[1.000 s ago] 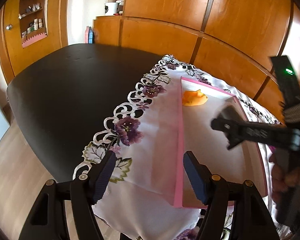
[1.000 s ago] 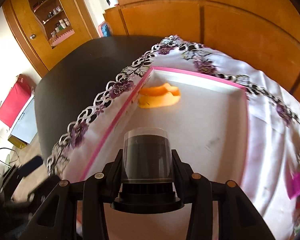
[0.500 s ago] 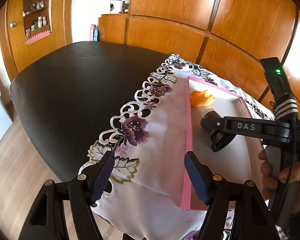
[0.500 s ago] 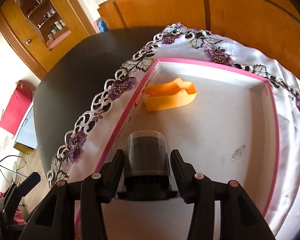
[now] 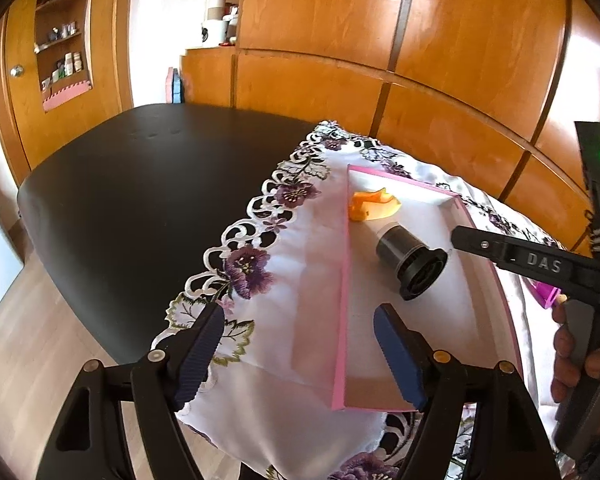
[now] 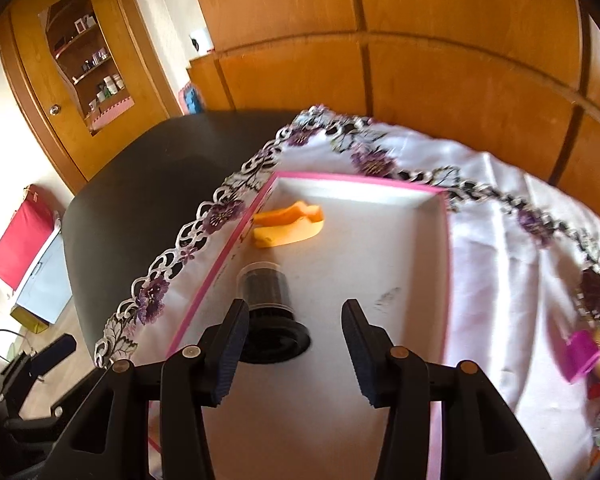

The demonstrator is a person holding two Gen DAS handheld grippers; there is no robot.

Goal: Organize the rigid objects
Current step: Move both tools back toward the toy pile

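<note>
Black cylinder (image 6: 265,304): lies on its side inside the pink tray (image 6: 446,264), near its left wall; clear cap end points at the orange piece (image 6: 288,226).
Right gripper (image 6: 292,354): jaws apart, empty, cylinder's base partly behind left finger.
Left gripper (image 5: 300,356): jaws opening, empty, straddling tray's near corner.
Tablecloth (image 5: 284,280): toys at right edge blurred.

We can read one marking only: the raised capital letters "DAS" on the black arm of the right gripper (image 5: 456,236), seen at the right edge of the left wrist view. The items on the distant shelf (image 5: 64,68) are too small to read, and we find no legible text in the right wrist view.
</note>
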